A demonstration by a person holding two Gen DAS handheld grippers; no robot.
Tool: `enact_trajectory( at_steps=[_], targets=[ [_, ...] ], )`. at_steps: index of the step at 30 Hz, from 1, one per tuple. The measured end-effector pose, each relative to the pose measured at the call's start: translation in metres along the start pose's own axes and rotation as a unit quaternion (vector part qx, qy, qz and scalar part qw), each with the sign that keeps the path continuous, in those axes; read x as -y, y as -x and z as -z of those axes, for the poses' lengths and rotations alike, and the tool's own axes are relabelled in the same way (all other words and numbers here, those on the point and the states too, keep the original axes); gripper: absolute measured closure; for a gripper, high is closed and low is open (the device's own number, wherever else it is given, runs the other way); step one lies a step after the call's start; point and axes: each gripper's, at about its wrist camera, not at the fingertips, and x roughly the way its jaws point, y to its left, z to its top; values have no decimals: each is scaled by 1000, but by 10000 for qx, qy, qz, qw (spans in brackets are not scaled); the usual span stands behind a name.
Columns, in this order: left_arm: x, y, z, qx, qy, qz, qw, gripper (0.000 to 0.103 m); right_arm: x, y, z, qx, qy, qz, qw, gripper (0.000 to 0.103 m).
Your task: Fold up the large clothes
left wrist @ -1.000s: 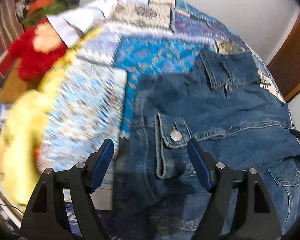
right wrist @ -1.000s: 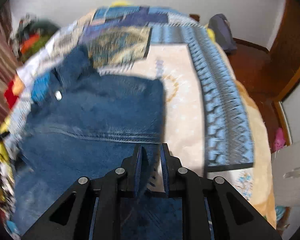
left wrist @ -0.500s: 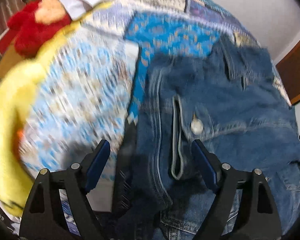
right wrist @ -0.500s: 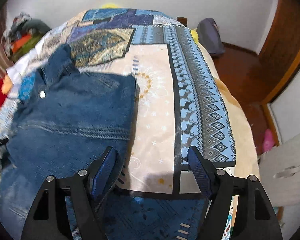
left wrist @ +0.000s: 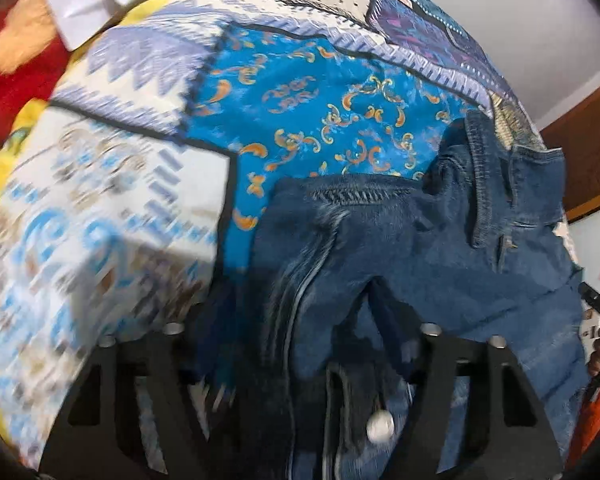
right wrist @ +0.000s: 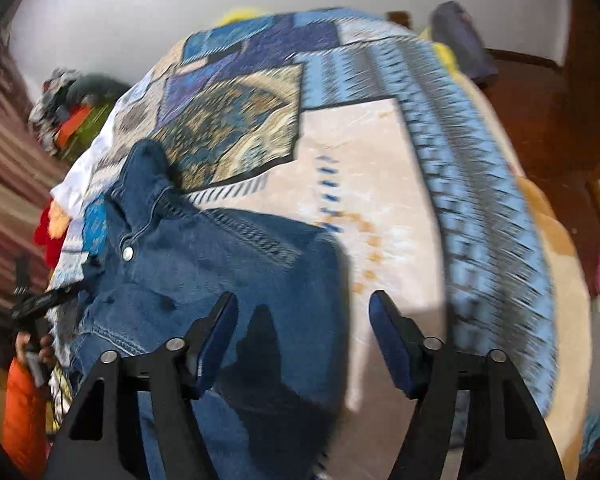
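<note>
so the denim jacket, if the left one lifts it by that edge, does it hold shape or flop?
The denim jacket will probably flop: it already bunches into ridges around the left gripper. Thick seams and the collar standing off the quilt suggest some stiffness, so folds may spring back. Likely heavy enough to sag.

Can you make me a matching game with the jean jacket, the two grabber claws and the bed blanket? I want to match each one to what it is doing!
Things:
1. denim jacket
2. left gripper
3. right gripper
4. patchwork bedspread

States:
A. wide open, holding nothing
B. spread over the bed, under everything
C. lying on the bed, collar at the far end
D. low in the denim, with a fold bunched up between its arms

Pairs: 1-C, 2-D, 3-A, 4-B
</note>
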Motion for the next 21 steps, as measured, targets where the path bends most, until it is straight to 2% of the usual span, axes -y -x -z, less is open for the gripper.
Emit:
enact_trajectory(
  at_steps=[4,6,7,10,14,21],
  targets=[
    [15,-20,-6,6,-162,-408,9990,63,-8,-15,-6,91,31,125,9999,65],
    [25,-19,-5,135,-338,-696,9969,73,-11,-17,-9,131,119,305,9994,87],
    [28,-18,-5,186,-391,-789,9959,75,-12,-19,-11,149,153,371,9991,90],
    [35,0,-4,482,-518,-1166,9907,79,-18,-22,-23,230,279,506,9981,93],
    [26,32,-10,785,-389,-1161,9894,79,-36,-27,-52,363,433,419,9975,93],
    [-7,42,-25,719,-199,-1596,9844,79,-86,-57,-102,540,922,483,9931,93]
  ],
)
